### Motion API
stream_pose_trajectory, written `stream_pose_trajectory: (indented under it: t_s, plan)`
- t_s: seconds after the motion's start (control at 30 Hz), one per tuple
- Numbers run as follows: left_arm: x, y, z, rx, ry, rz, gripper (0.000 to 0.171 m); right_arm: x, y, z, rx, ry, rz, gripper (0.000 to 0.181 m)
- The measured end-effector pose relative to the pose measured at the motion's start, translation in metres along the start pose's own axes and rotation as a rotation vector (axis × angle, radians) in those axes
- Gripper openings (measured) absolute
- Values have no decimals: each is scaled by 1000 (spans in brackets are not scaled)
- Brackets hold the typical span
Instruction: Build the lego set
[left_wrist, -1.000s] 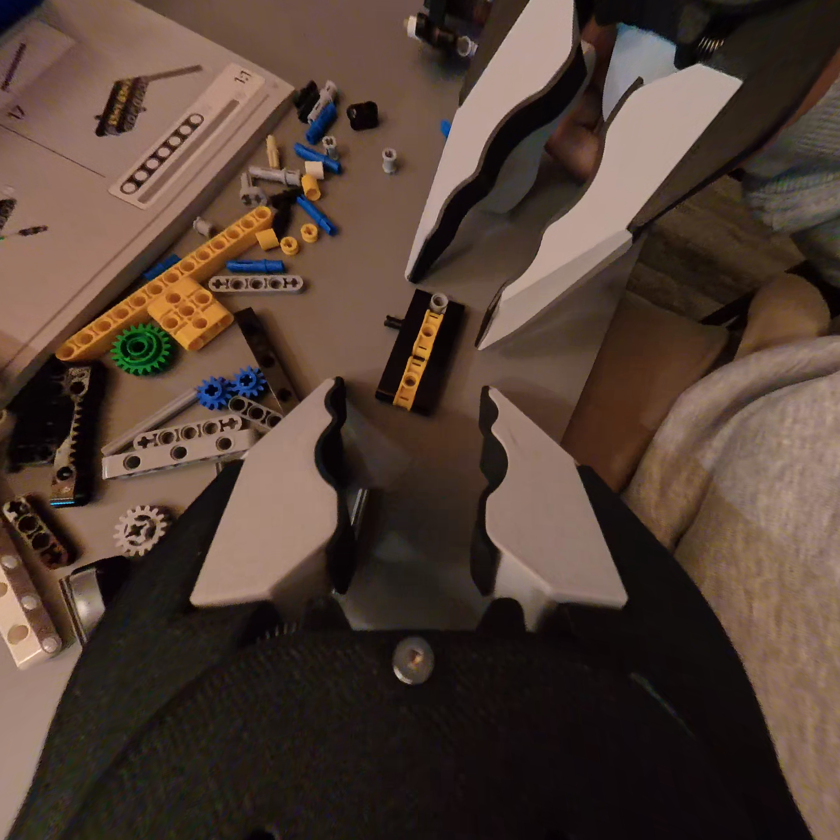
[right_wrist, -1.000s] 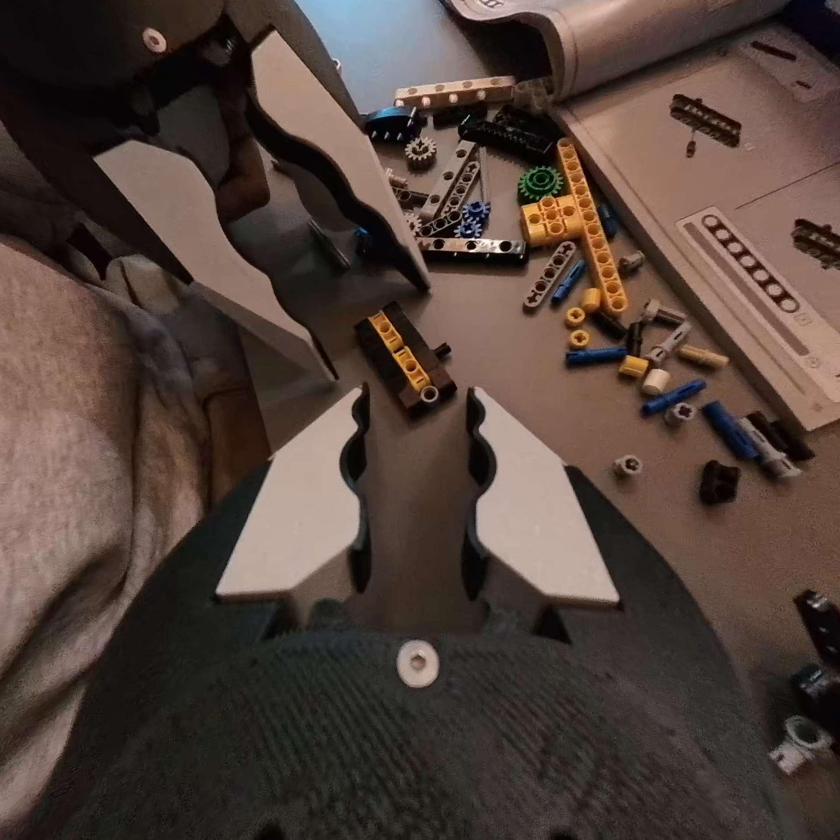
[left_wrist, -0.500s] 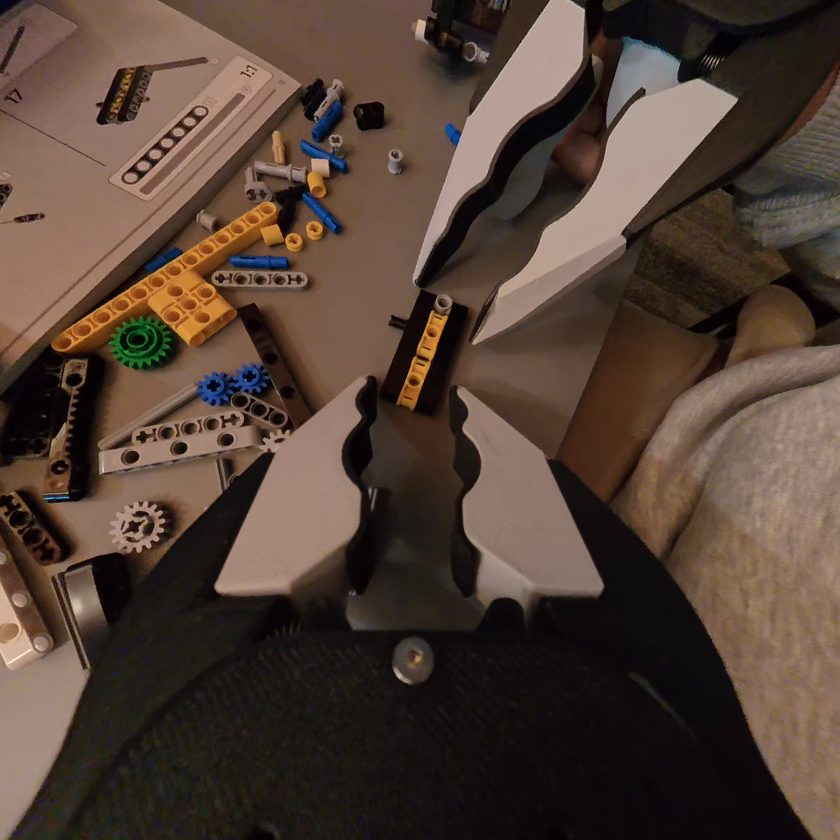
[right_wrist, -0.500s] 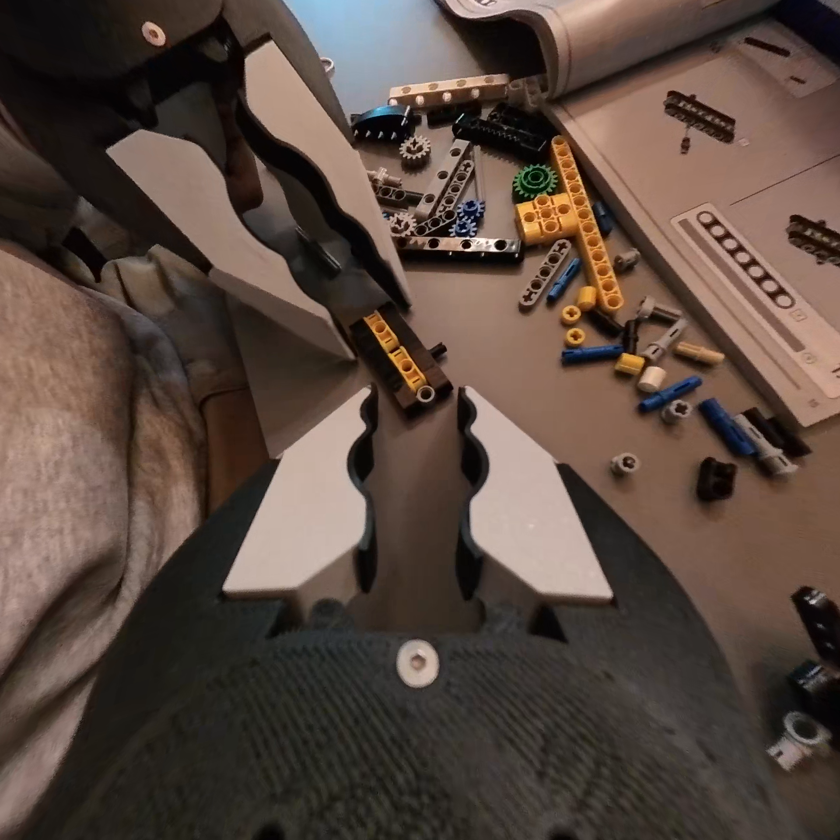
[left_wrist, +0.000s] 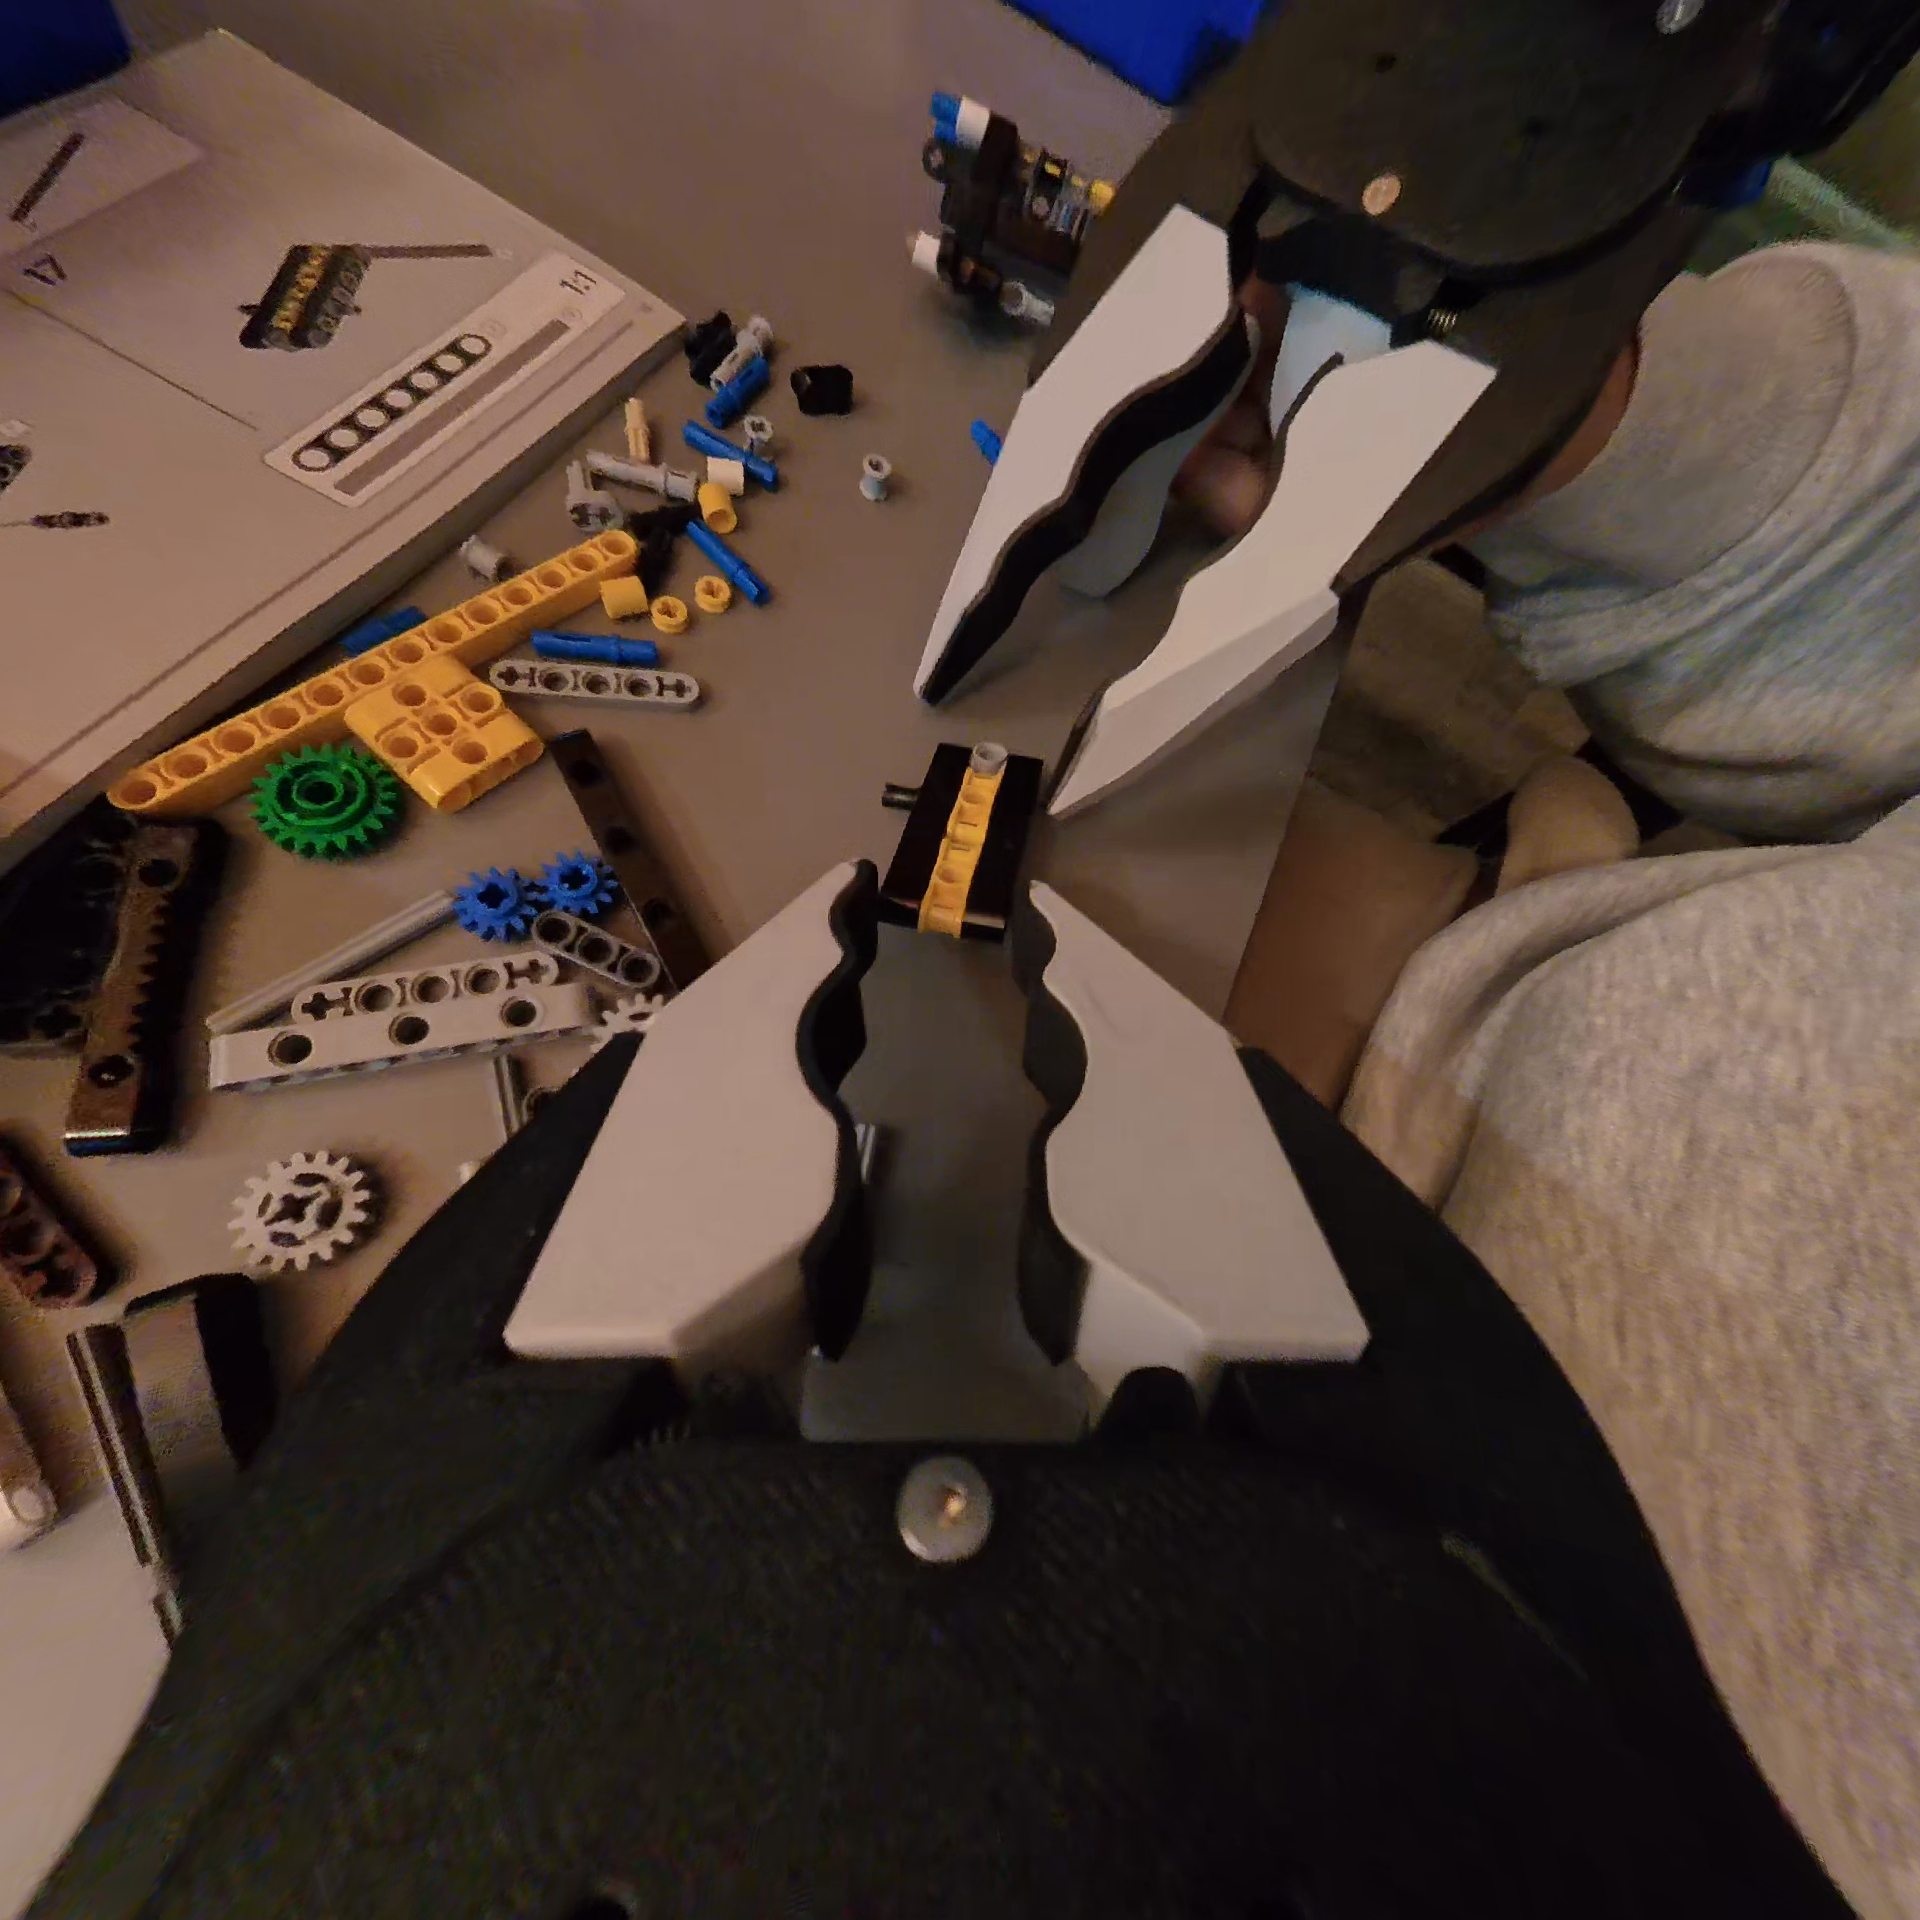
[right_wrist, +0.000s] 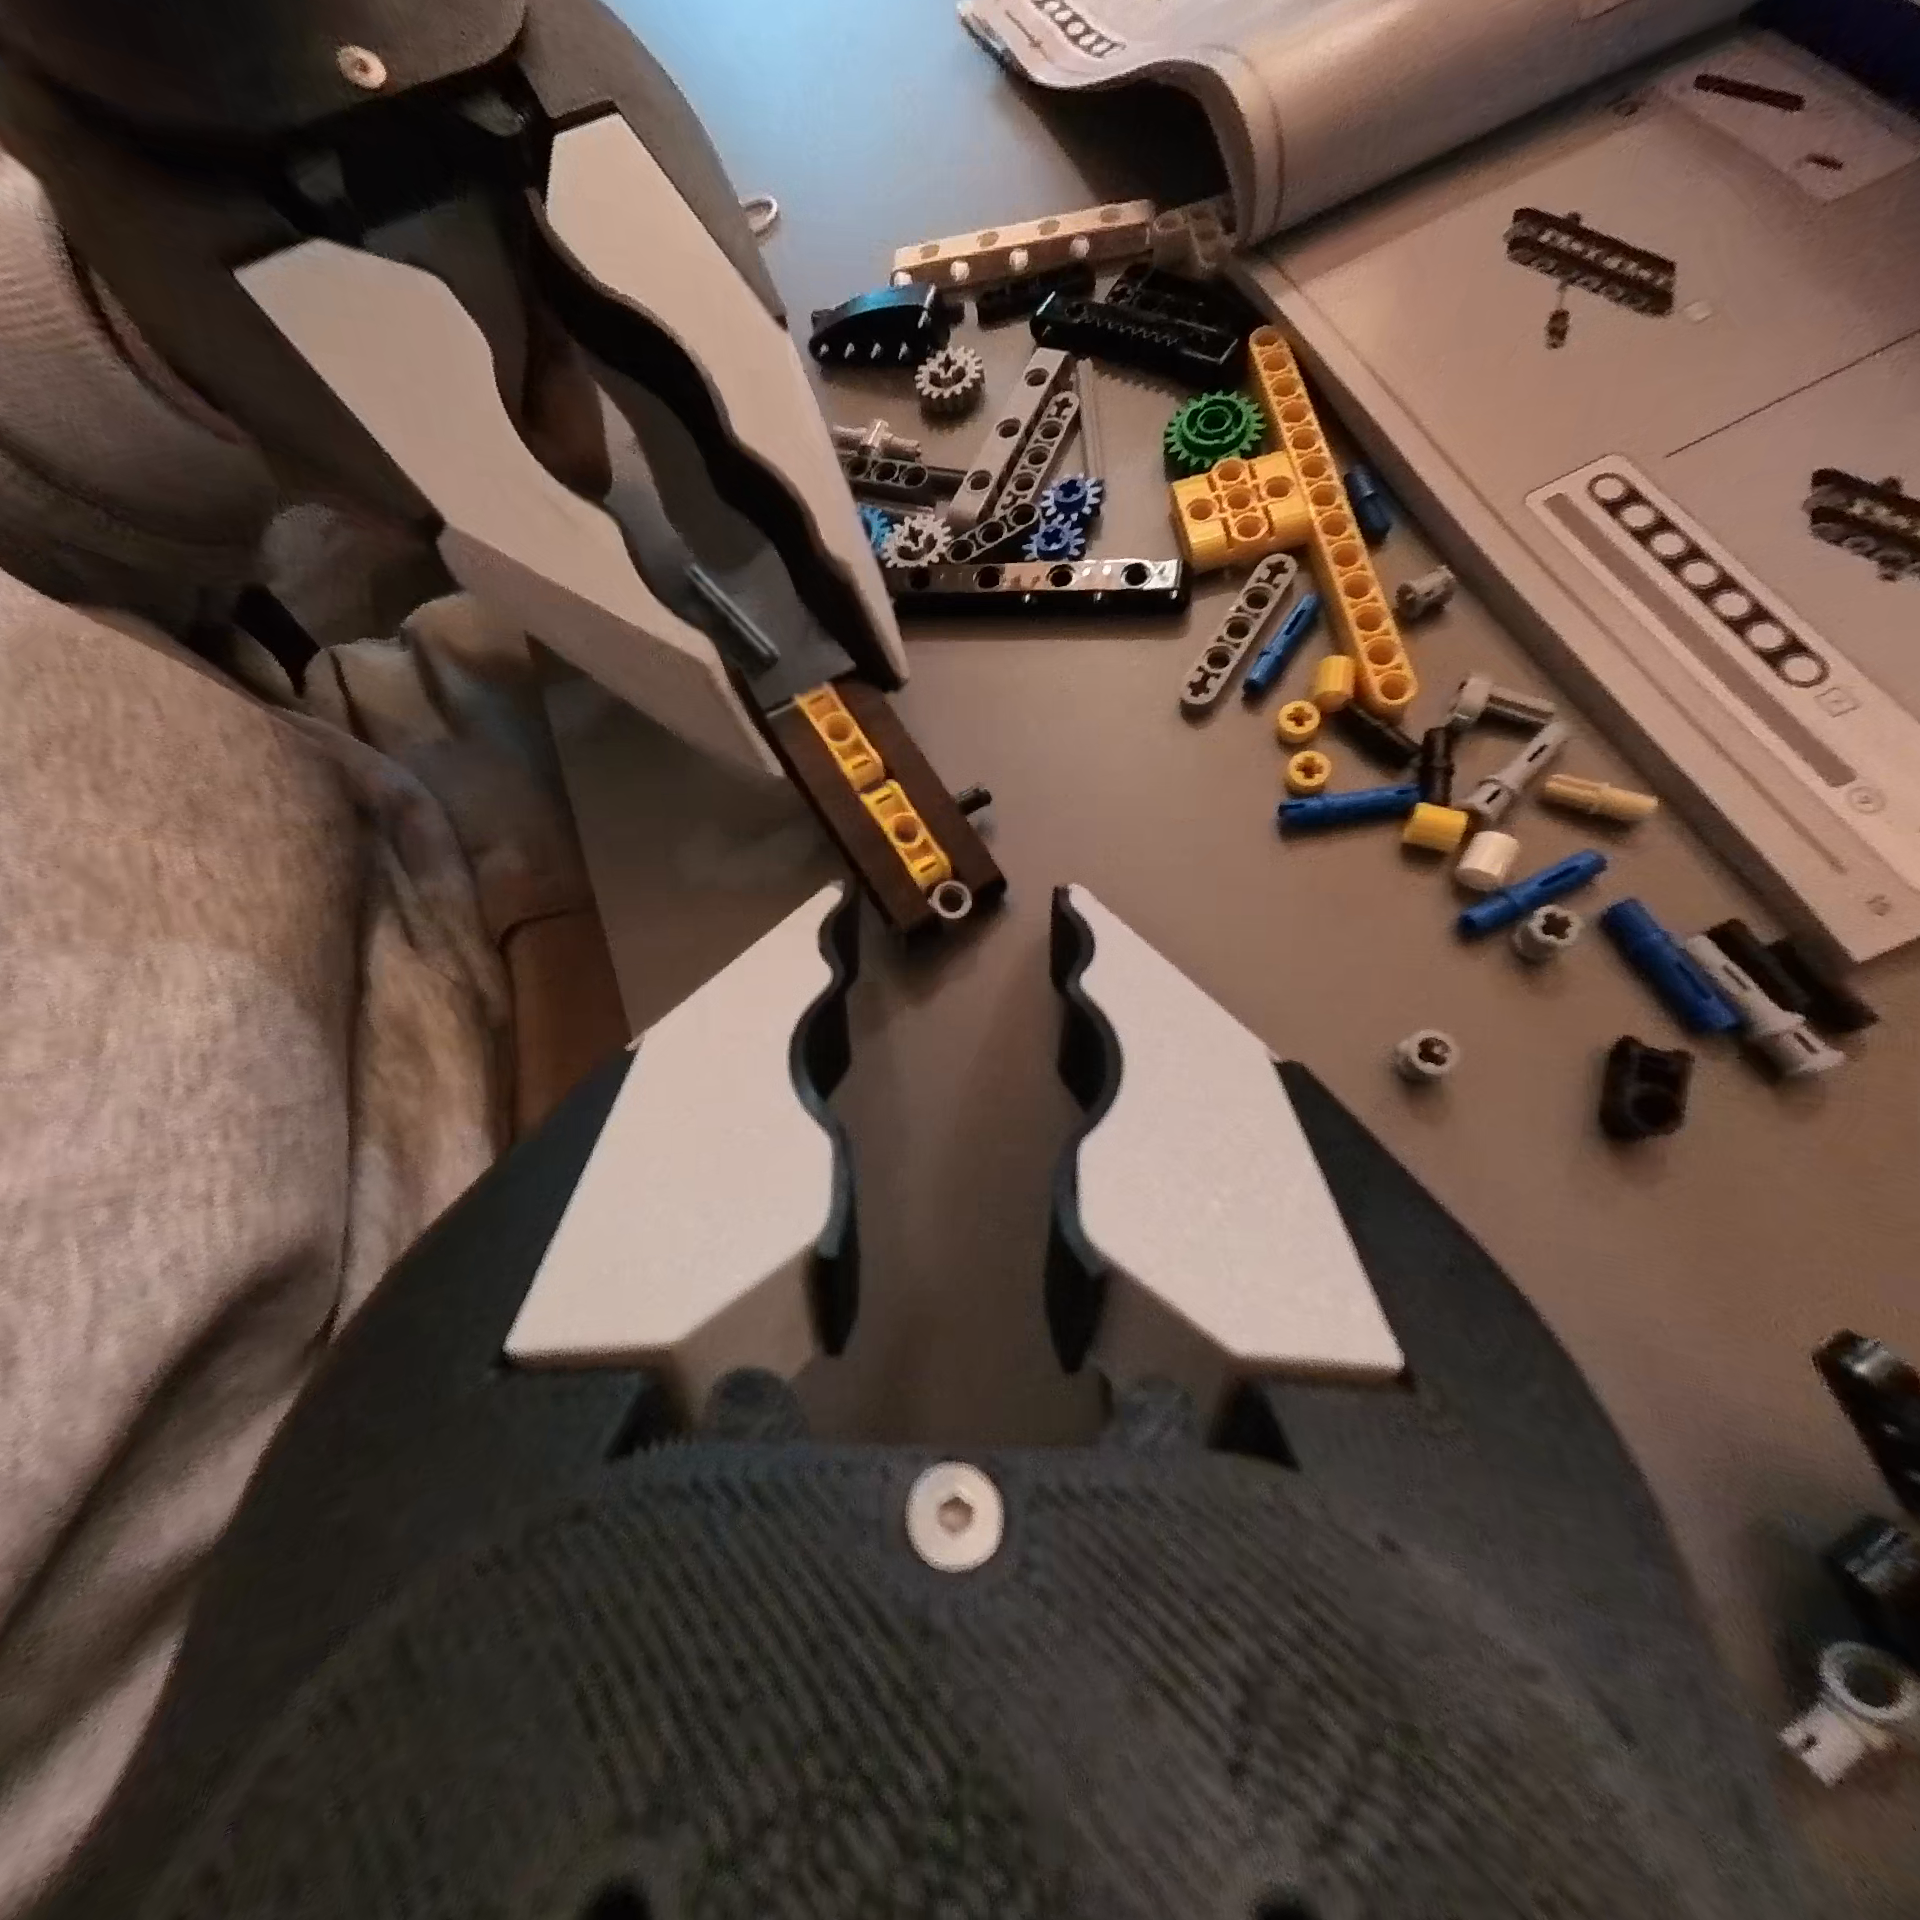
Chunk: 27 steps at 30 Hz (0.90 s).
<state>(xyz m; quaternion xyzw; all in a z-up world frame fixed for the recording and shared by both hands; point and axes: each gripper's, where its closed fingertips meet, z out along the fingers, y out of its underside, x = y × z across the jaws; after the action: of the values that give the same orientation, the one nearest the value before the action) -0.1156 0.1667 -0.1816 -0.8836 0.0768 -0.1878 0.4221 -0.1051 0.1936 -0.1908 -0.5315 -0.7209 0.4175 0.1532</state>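
Note:
A short black and yellow lego assembly (left_wrist: 961, 831) with a grey bush at one end lies near the table's right edge. My left gripper (left_wrist: 948, 888) is closed on its near end, the pads touching its black sides. In the right wrist view the same assembly (right_wrist: 883, 800) runs from between the left gripper's tips (right_wrist: 826, 717) down to my right gripper (right_wrist: 951, 904). The right gripper is open and empty, its tips level with the bush end. It also shows in the left wrist view (left_wrist: 992, 743), pointing down at the far end.
An open instruction booklet (left_wrist: 260, 364) lies at the left. Loose parts are scattered beside it: a long yellow beam (left_wrist: 364, 665), a green gear (left_wrist: 324, 798), blue gears, grey beams, pins. A small black sub-assembly (left_wrist: 997, 218) stands at the back. A grey-clothed person (left_wrist: 1662, 1247) is at the right. Both grippers' tips are close together, under 4 cm apart. The green gear (left_wrist: 324, 798) is about 10 cm from my left fingertips. It is also in sight in the right wrist view (right_wrist: 1205, 424).
My left gripper moved forward and its fingers closed from wide open onto the assembly's near end. My right gripper crept closer to the bush end and stayed open.

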Motion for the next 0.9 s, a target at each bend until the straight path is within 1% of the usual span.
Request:
stream_pose_trajectory:
  t_s: [0.1,0.37,0.73,0.9]
  plan:
    - [-2,-4,-4,35,17,-41,25,1,-1,-1,7,2,7,36]
    - [-6,-10,-10,98,44,-99,25,-1,1,1,-9,31,-46,35]
    - [-6,-14,-13,130,35,-92,25,2,-2,-2,18,90,-87,33]
    - [-6,-18,-17,157,9,-47,25,2,-5,-4,42,104,-98,32]
